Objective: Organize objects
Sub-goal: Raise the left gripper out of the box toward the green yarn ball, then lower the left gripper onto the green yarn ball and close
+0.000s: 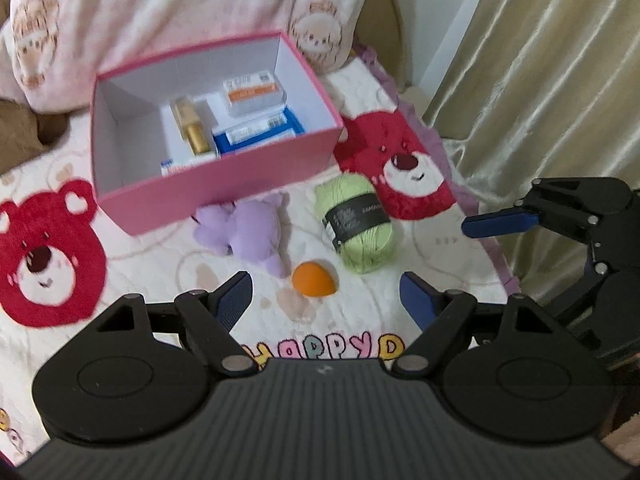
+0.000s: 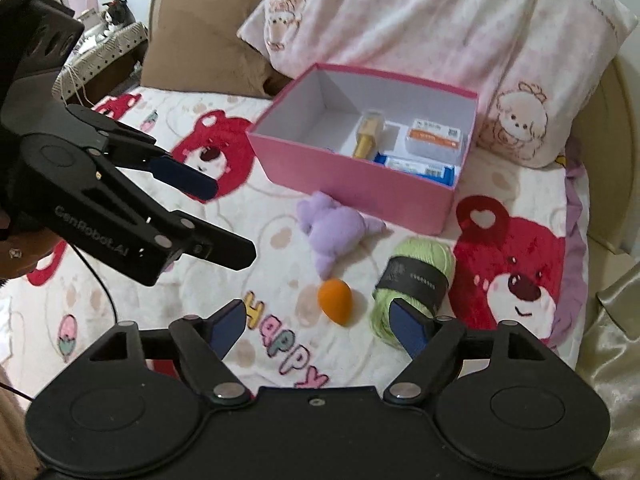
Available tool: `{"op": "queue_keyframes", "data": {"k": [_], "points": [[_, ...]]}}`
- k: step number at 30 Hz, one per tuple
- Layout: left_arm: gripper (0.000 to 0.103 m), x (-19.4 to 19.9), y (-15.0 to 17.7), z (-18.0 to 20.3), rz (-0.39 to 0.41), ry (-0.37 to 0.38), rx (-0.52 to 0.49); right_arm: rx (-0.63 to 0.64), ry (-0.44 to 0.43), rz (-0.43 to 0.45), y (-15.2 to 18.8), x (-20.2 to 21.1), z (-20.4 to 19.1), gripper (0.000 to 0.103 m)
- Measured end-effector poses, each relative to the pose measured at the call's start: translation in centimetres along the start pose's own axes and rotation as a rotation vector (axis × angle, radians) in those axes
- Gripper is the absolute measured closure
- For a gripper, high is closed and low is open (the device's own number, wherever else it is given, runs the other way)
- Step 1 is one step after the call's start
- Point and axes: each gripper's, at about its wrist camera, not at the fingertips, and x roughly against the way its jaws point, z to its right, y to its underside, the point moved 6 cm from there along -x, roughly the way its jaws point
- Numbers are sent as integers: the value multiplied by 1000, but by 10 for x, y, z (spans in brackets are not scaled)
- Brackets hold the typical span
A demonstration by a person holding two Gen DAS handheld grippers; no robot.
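Three loose items lie before the box [image 1: 216, 196] at frame centre: toy [image 1: 248, 236], sponge [image 1: 314, 278], yarn [image 1: 356, 222]; both claws gape empty, left gripper [image 1: 326, 294] facing the sponge, right gripper [image 2: 318, 322] nearer the yarn

Home bedroom: bed w/ bear-print blanket [image 2: 520, 264], cartoon-print pillow [image 2: 440, 20], gold curtain [image 1: 540, 80] beside bed, brown cushion [image 2: 200, 52] at headboard.

Plush [image 1: 248, 232], sponge [image 1: 313, 278], yarn [image 1: 356, 222] – beside pink box [image 1: 224, 184]
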Motion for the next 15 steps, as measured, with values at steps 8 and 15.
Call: {"op": "queue_keyframes", "data": {"k": [8,15], "points": [[23,-45,3,-1,44,65,9,-44,-19,3,12,-32,13,19],[23,-77,-3,-7,95,135,17,22,55,21,17,-57,22,19]]}}
